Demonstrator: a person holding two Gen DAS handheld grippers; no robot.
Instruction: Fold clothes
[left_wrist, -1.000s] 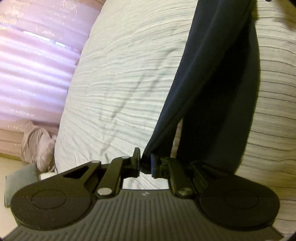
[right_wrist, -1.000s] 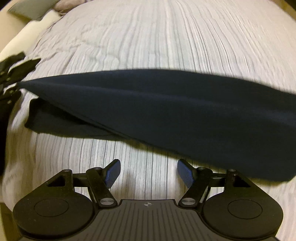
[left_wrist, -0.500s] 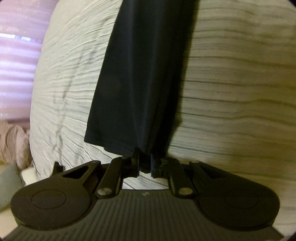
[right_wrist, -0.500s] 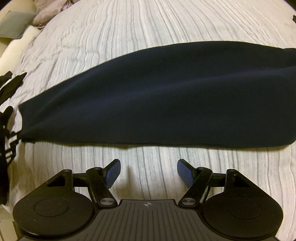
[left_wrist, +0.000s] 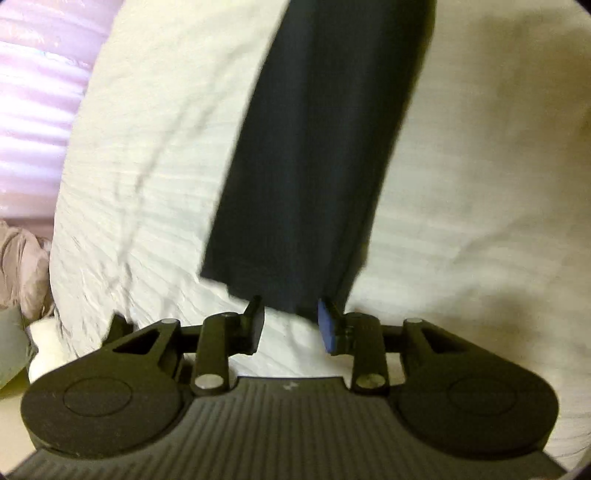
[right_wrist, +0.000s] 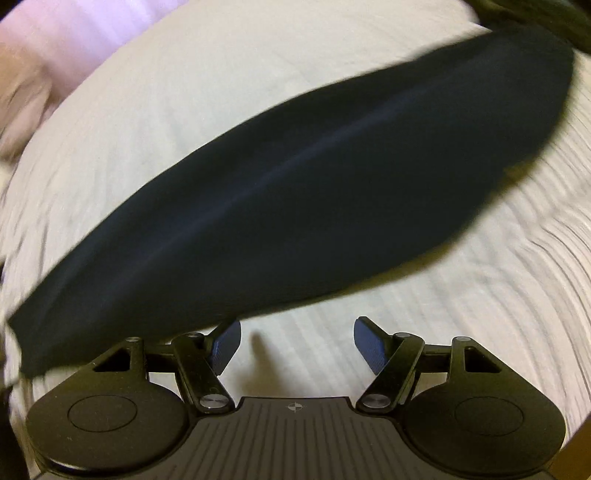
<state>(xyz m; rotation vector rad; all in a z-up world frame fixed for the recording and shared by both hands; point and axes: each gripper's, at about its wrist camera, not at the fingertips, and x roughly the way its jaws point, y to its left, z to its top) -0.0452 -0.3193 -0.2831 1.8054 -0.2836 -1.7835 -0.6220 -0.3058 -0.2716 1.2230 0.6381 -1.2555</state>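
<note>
A dark navy garment (left_wrist: 317, 155) lies folded into a long strip on the pale ribbed bedspread (left_wrist: 147, 155). In the left wrist view its near hem ends just ahead of my left gripper (left_wrist: 291, 321), which is open and empty, jaws apart on either side of the hem. In the right wrist view the same garment (right_wrist: 295, 184) runs diagonally from lower left to upper right. My right gripper (right_wrist: 295, 343) is open and empty, just in front of the strip's near edge; its left finger (right_wrist: 225, 347) sits under the cloth edge.
The bedspread (right_wrist: 461, 314) fills most of both views. A pinkish curtain (left_wrist: 33, 110) and a crumpled pinkish cloth (left_wrist: 18, 266) lie past the bed's left edge. A grey cushion (left_wrist: 11, 343) and a white object (left_wrist: 48, 350) sit on the floor there.
My left gripper has opened and let go of the garment's hem, which now lies on the bed. The right gripper has swung, so the strip now looks diagonal.
</note>
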